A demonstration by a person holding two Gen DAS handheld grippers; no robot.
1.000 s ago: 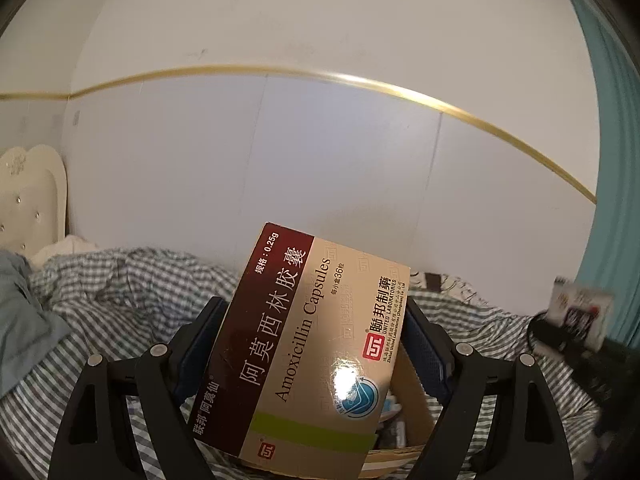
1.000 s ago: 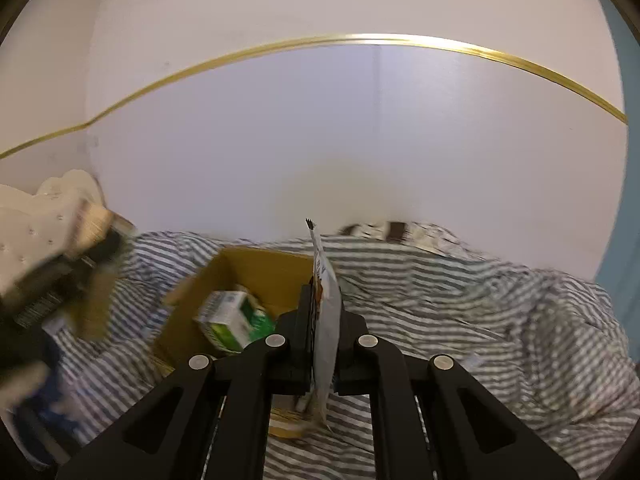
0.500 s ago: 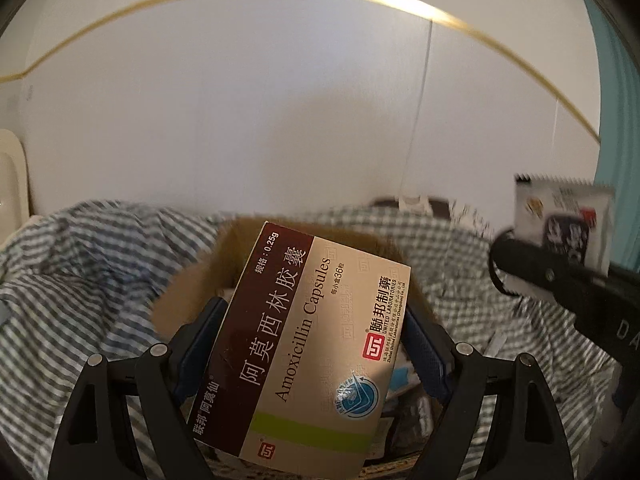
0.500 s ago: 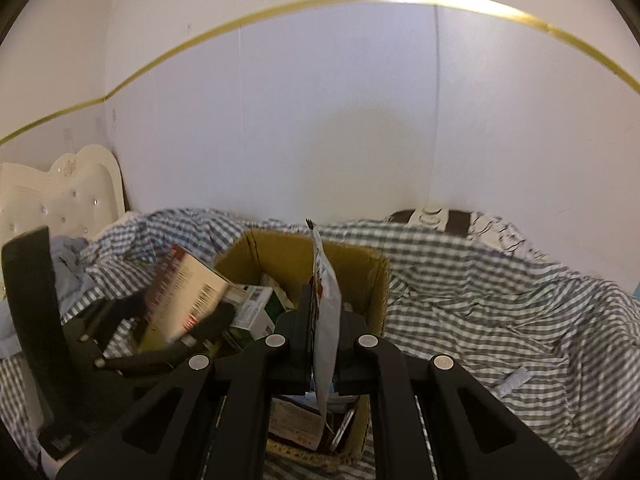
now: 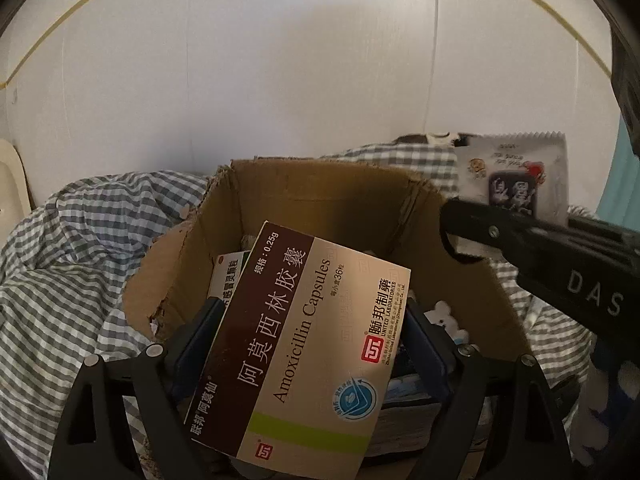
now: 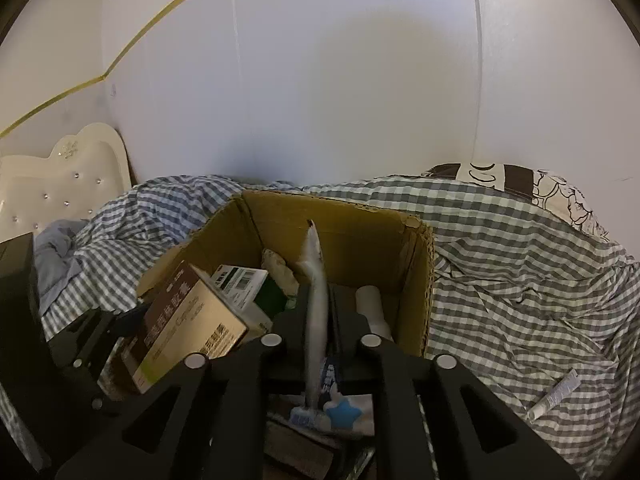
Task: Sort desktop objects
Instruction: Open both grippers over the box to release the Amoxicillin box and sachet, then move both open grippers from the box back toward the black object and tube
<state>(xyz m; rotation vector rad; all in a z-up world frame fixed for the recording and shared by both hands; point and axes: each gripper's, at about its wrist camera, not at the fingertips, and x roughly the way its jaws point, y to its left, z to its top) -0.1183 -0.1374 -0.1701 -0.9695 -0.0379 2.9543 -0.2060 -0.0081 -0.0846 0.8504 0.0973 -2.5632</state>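
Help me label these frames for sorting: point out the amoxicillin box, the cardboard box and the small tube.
amoxicillin box [image 5: 308, 340], left wrist view, middle of its printed face.
cardboard box [image 6: 360, 240], right wrist view, inner back wall.
small tube [image 6: 554, 394], right wrist view, middle of its body.

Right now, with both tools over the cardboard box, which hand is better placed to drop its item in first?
Right, probably. The right tool is opening, its thin sachet upright over the cardboard box. The left tool grips the Amoxicillin box near the box's left wall.
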